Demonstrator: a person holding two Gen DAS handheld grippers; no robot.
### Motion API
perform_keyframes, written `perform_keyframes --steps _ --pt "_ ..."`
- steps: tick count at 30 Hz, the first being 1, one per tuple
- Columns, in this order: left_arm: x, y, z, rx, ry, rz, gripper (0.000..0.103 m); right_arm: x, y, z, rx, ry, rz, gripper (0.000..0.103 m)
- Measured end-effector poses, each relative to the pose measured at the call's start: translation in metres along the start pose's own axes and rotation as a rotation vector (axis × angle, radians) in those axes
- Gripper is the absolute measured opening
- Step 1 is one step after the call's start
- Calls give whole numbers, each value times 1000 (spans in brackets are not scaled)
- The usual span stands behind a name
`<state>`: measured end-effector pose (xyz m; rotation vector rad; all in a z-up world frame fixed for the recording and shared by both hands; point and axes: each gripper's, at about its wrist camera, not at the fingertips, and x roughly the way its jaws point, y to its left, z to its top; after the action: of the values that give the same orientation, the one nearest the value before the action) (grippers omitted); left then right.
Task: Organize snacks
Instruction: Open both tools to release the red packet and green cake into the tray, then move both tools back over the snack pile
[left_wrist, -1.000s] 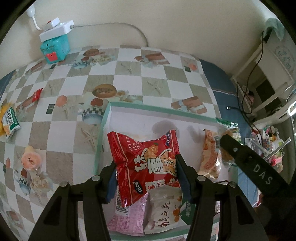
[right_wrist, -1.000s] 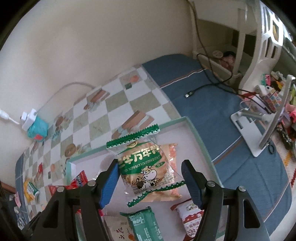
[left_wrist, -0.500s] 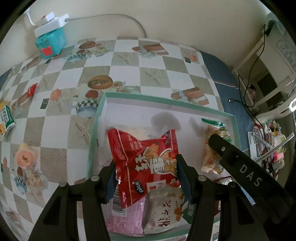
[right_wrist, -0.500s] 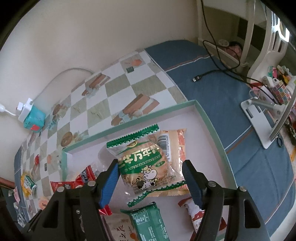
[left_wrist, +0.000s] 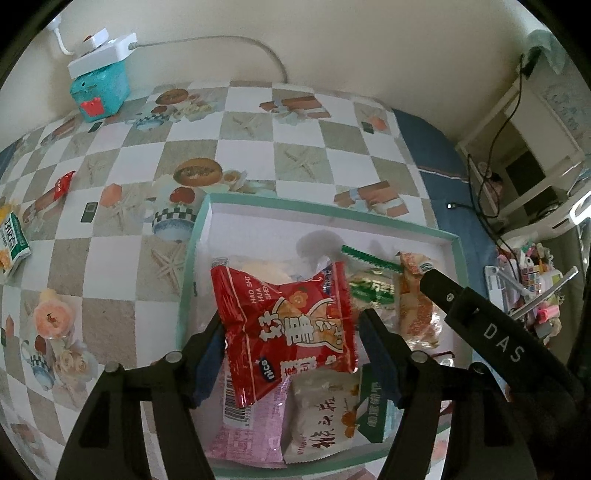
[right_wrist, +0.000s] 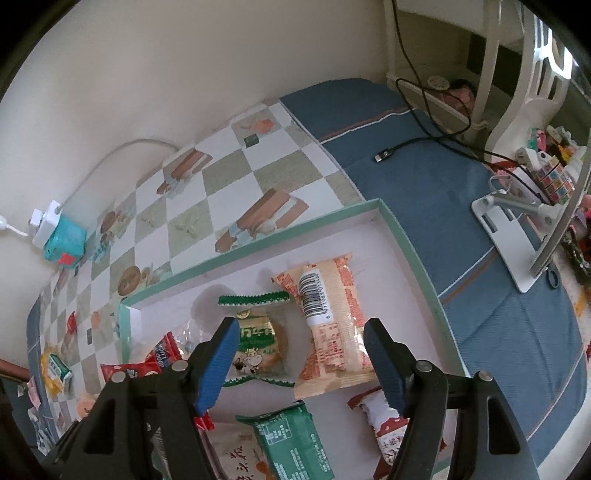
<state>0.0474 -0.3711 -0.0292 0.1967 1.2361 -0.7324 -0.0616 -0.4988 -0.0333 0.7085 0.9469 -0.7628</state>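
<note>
Left gripper (left_wrist: 291, 332): jaws opening, red snack packet (left_wrist: 288, 325) between the blue pads, about let go; whether the pads still touch it cannot be told. The packet lies in the tray (left_wrist: 192, 266), overlapping a pink packet (left_wrist: 247, 432) and a white one (left_wrist: 325, 424) at 6 o'clock.

Right gripper (right_wrist: 299, 362): released, jaws wide. The green-edged biscuit pack (right_wrist: 258, 339) lies flat beneath it on the tray floor, the orange packet (right_wrist: 332, 325) beside it at 3 o'clock.

To finish well: open fully before lifting, rise straight so the pads do not drag the wrapper.

Farther, at 9 o'clock outside the tray, a yellow-green pack (left_wrist: 11, 240) waits on the checked cloth (left_wrist: 258, 147).
</note>
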Motion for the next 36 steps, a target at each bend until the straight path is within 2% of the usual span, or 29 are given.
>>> perform_keyframes --steps 7,16,21,24,26,33,35,36 --pt "-5 -11 -1 35 -2 -49 72 -17 -9 7 31 -46 4 74" --pt "-16 -19 0 82 -38 -25 72 -23 -15 9 47 -59 4 74" --pt "-23 -3 4 41 -59 47 72 -23 -14 9 41 -62 0 74" --pt "-32 15 10 -4 -94 121 74 -22 -10 8 30 -58 -1 74" --pt "-39 32 13 -47 -124 177 86 -21 -3 6 15 -53 -4 74" --pt "-68 98 19 -200 -219 307 88 -22 32 -2 -64 -53 3 74" --pt "-77 118 19 -243 -238 335 97 -23 45 -5 -90 -55 6 76" --pt "-80 127 19 -262 -246 347 97 -23 52 -7 -106 -56 7 80"
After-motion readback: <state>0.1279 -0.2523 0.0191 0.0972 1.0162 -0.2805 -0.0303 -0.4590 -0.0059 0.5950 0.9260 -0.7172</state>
